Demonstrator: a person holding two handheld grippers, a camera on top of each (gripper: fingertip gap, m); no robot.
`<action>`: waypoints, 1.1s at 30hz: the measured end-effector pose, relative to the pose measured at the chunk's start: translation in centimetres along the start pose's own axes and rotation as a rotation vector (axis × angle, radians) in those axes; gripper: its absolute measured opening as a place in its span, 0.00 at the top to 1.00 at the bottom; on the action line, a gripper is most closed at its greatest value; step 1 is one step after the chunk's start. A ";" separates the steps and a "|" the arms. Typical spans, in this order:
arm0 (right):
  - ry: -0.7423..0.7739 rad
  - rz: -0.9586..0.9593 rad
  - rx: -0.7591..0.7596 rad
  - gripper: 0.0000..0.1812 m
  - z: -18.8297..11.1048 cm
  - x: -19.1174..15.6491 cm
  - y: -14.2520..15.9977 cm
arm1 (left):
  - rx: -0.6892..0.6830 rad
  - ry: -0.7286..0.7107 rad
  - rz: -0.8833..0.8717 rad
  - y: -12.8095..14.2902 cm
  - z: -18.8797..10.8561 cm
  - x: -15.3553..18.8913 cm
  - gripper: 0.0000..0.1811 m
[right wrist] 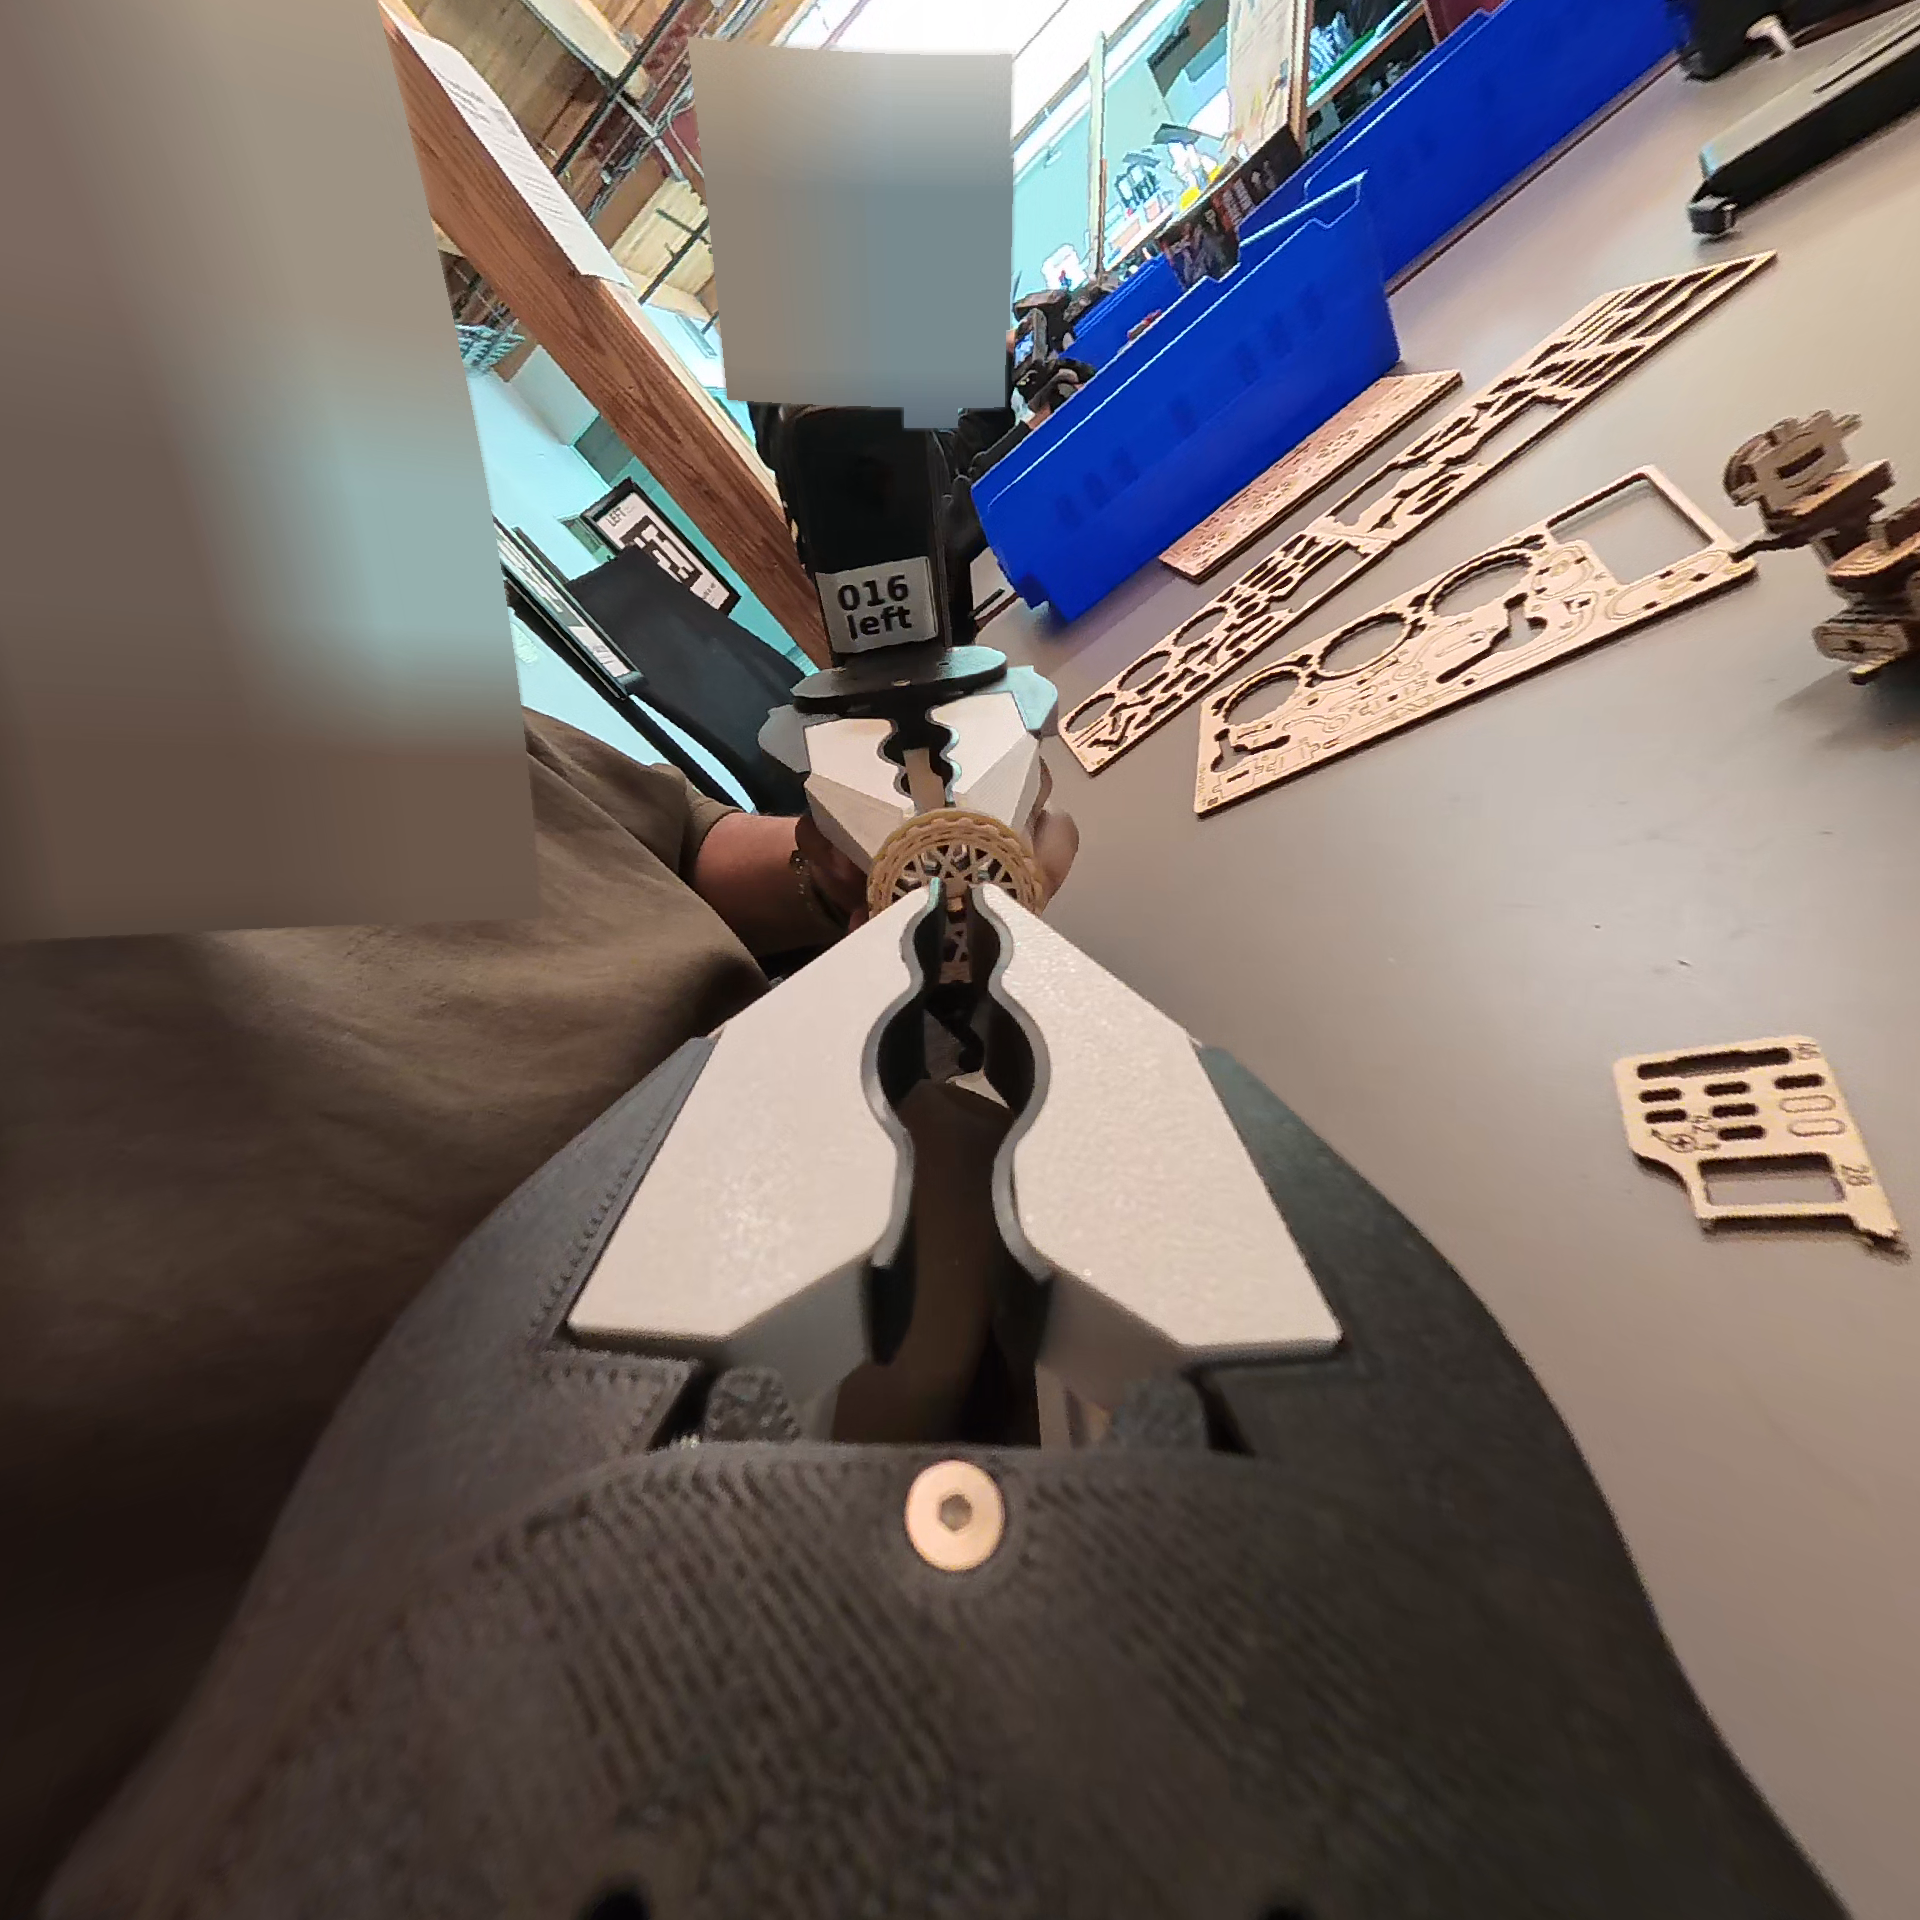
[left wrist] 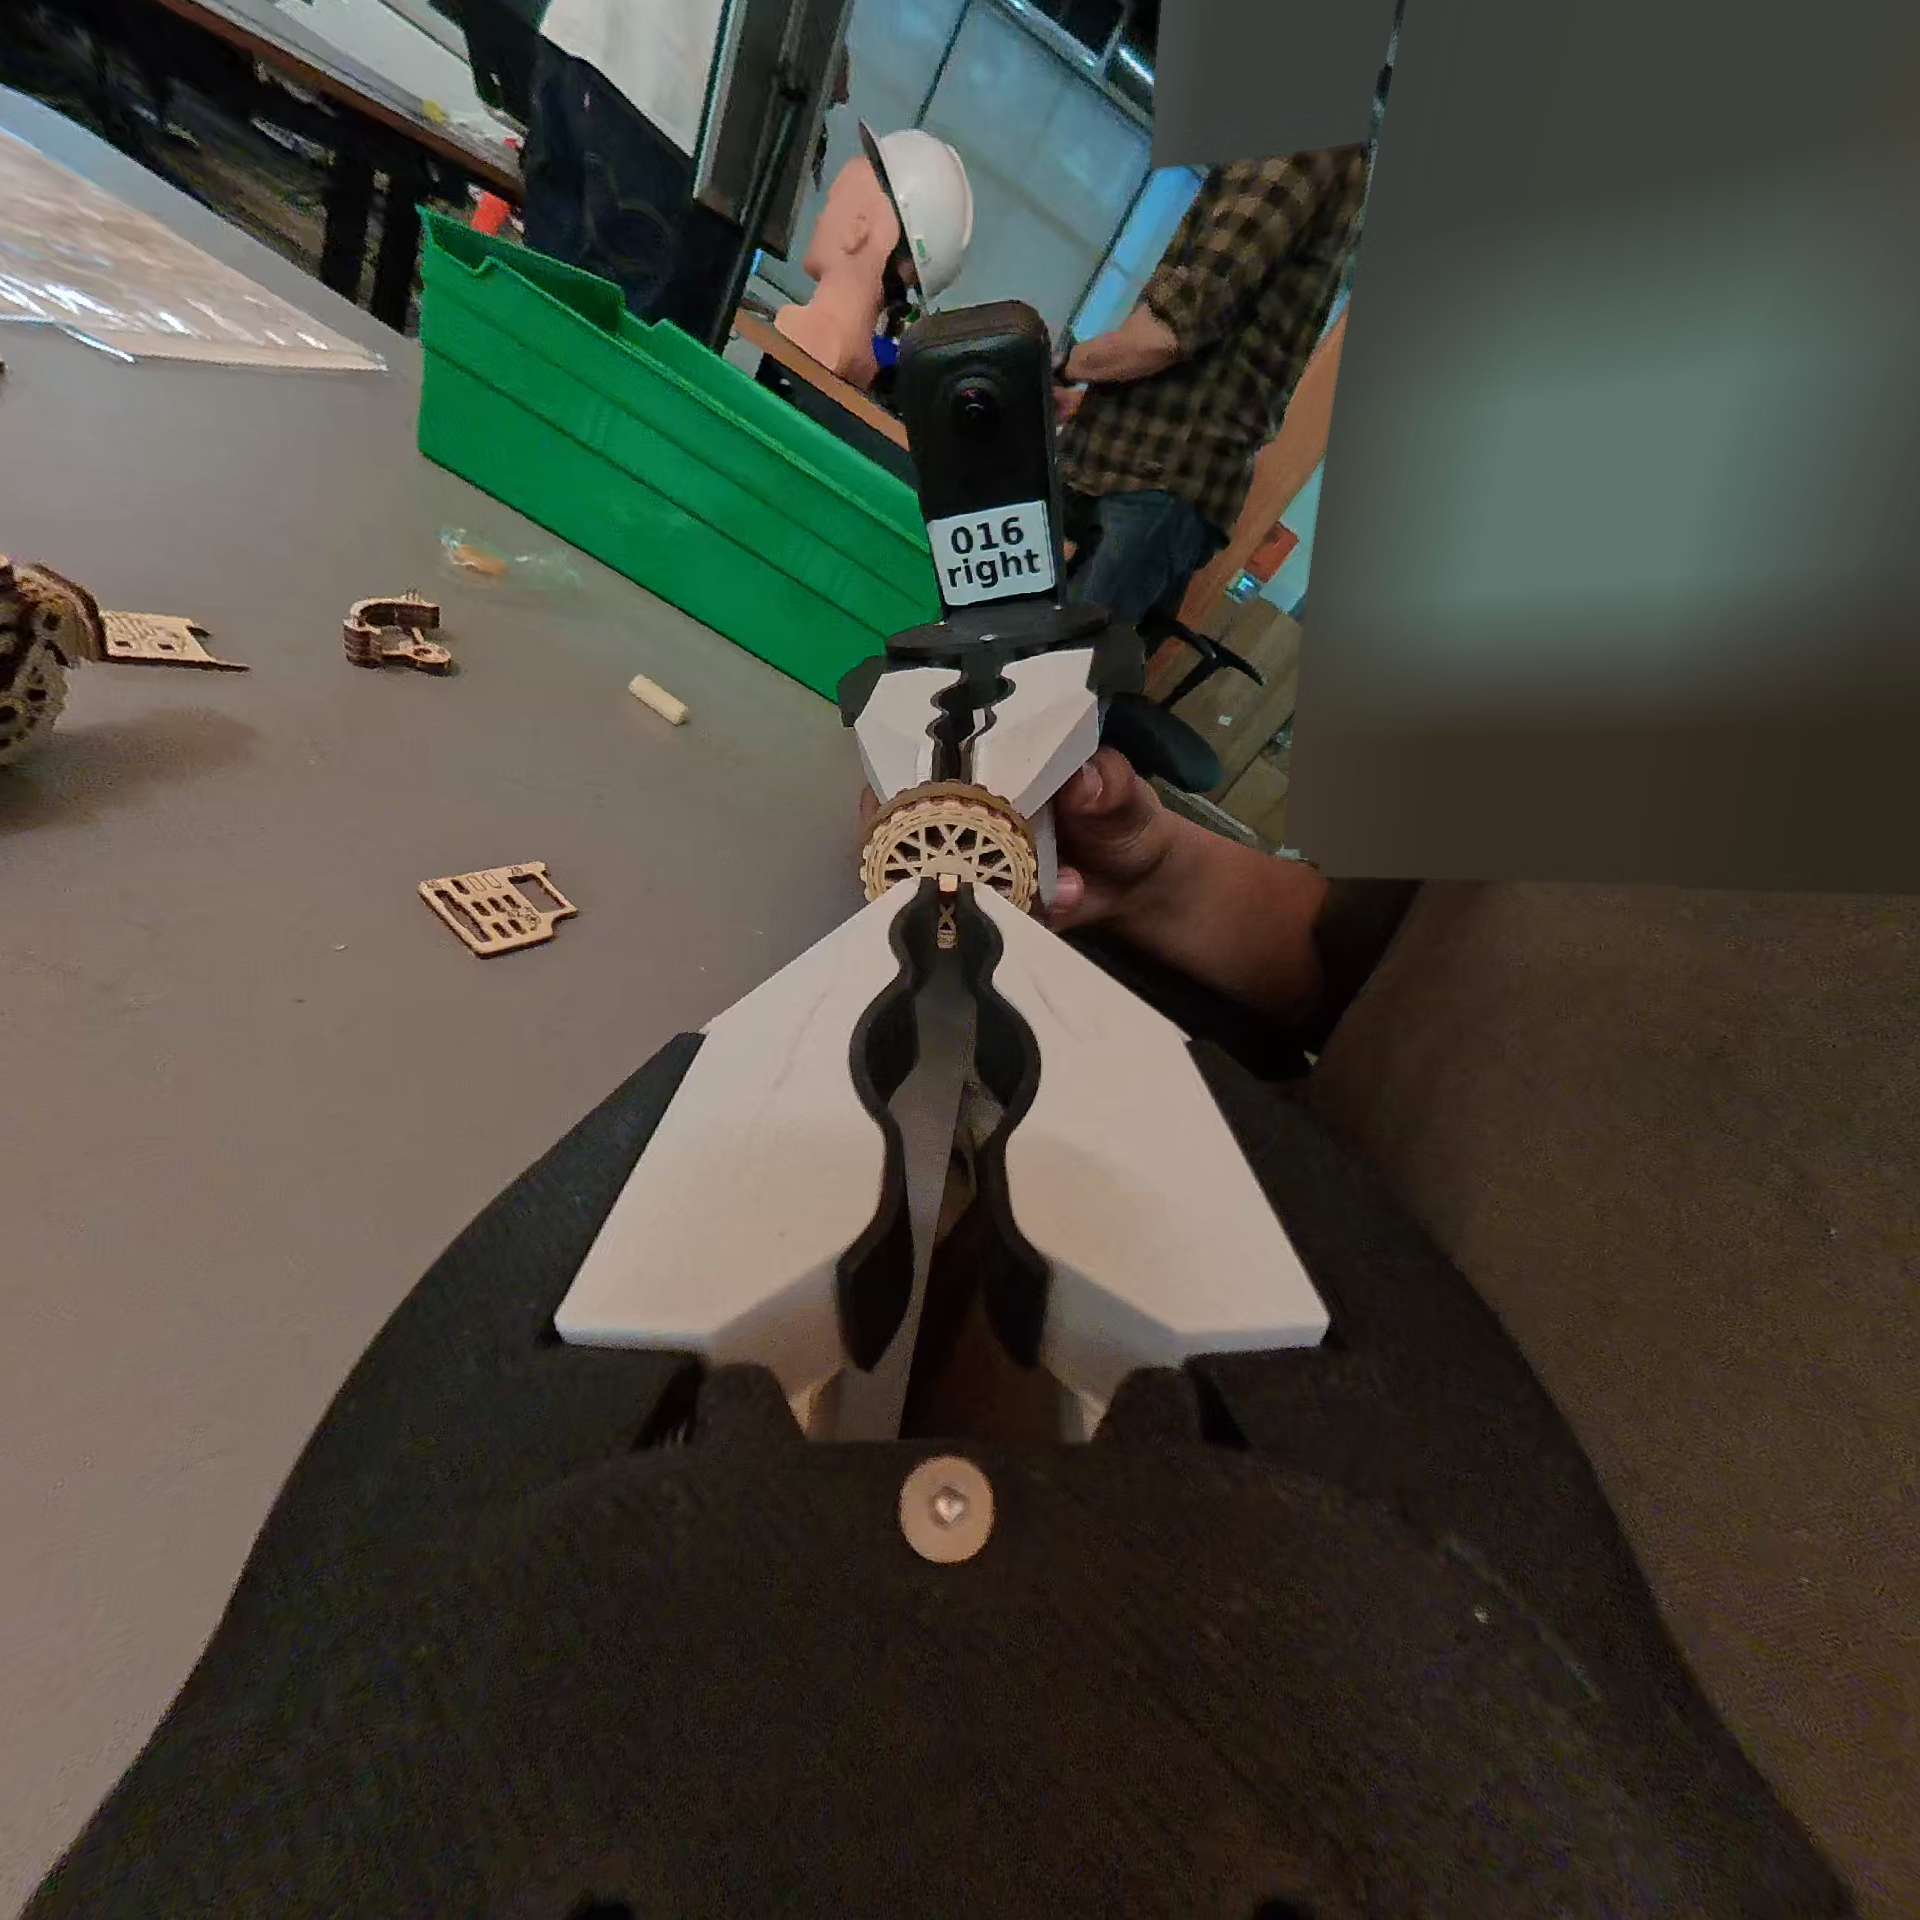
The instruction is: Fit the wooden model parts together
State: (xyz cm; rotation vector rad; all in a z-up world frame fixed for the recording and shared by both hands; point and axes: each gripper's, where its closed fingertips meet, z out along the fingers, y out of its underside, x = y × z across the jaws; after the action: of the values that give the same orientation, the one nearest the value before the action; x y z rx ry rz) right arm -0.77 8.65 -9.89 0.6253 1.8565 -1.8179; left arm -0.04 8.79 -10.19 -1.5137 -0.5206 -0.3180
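A round spoked wooden wheel [left wrist: 914, 857] hangs in the air between my two grippers, which face each other above the grey table [left wrist: 260, 1039]. My left gripper [left wrist: 948, 909] is shut on a small wooden peg [left wrist: 948, 928] that meets the wheel's hub. My right gripper [right wrist: 951, 904] is shut on a slim lattice-cut wooden stub [right wrist: 954, 945] on the other side of the wheel [right wrist: 909, 857]. Each gripper also shows in the other's view: the right gripper [left wrist: 961, 779] and the left gripper [right wrist: 925, 805]. How the peg and the hub meet is hidden.
A green bin [left wrist: 644, 457], a small cut wooden sheet [left wrist: 497, 906], a wooden sub-assembly [left wrist: 395, 634], a white stick [left wrist: 658, 698] and part of a model [left wrist: 31, 665] lie on the left. Blue bins [right wrist: 1195, 436], punched sheets [right wrist: 1455, 644] and another sub-assembly [right wrist: 1839, 540] lie on the right.
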 end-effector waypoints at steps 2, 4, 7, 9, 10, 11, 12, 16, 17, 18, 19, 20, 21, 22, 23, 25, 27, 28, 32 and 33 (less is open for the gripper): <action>-0.007 0.001 -0.003 0.99 0.0 -0.1 0.0 | 0.002 -0.005 0.025 -0.1 0.0 0.1 1.00; -0.011 0.000 -0.006 0.98 0.0 -0.1 0.1 | 0.000 -0.010 0.055 -0.1 0.0 0.2 1.00; -0.015 -0.001 -0.008 0.98 0.0 -0.2 0.1 | -0.003 -0.022 0.097 -0.1 0.0 0.3 1.00; -0.019 0.000 -0.009 0.98 0.0 -0.3 0.0 | -0.001 -0.024 0.115 -0.1 0.0 0.4 1.00; -0.019 0.001 -0.011 0.98 0.0 -0.3 0.1 | 0.000 -0.025 0.119 -0.1 0.0 0.4 1.00; -0.019 0.002 -0.011 0.98 -0.1 -0.3 0.1 | 0.000 -0.024 0.118 -0.1 0.0 0.4 1.00; -0.018 0.002 -0.011 0.97 -0.1 -0.3 0.0 | 0.002 -0.022 0.113 -0.1 0.0 0.4 1.00; -0.025 0.010 0.003 0.97 -0.3 -0.3 -0.2 | 0.018 -0.008 0.075 -0.4 -0.2 0.4 1.00; -0.026 0.011 0.004 0.97 -0.3 -0.3 -0.2 | 0.021 -0.004 0.066 -0.4 -0.2 0.4 1.00; -0.026 0.010 0.005 0.98 -0.3 -0.3 -0.2 | 0.023 -0.001 0.059 -0.5 -0.2 0.3 1.00; -0.028 0.008 0.005 0.98 -0.3 -0.3 -0.2 | 0.025 0.001 0.054 -0.5 -0.2 0.3 1.00; -0.030 0.007 0.004 0.98 -0.3 -0.4 -0.2 | 0.026 0.004 0.051 -0.5 -0.2 0.4 1.00; -0.031 0.005 0.002 0.97 -0.2 -0.4 -0.2 | 0.027 0.006 0.047 -0.5 -0.2 0.4 1.00; -0.032 0.001 0.000 0.98 -0.2 -0.4 -0.2 | 0.027 0.008 0.043 -0.5 -0.2 0.4 1.00; -0.032 -0.003 0.000 0.98 -0.2 -0.5 -0.2 | 0.026 0.011 0.038 -0.5 -0.2 0.4 1.00; -0.033 -0.017 0.000 0.98 -0.2 -0.6 -0.2 | 0.025 0.018 0.027 -0.4 -0.2 0.4 1.00; -0.031 -0.040 -0.001 0.98 -0.2 -0.8 -0.3 | 0.024 0.029 0.005 -0.4 -0.1 0.4 1.00; -0.029 -0.058 -0.006 0.97 -0.2 -0.8 -0.2 | 0.025 0.038 -0.017 -0.4 -0.1 0.4 1.00; 0.022 -0.211 -0.045 0.95 -0.4 -0.8 0.0 | -0.003 0.132 -0.250 0.3 0.1 0.4 1.00; 0.044 -0.268 -0.062 0.95 -0.5 -0.8 0.1 | -0.014 0.161 -0.322 0.5 0.1 0.3 1.00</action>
State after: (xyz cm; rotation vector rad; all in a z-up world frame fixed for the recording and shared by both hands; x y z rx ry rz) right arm -0.10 9.19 -9.49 0.4125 2.1027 -1.9141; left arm 0.49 8.99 -10.45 -1.4019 -0.6342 -0.6888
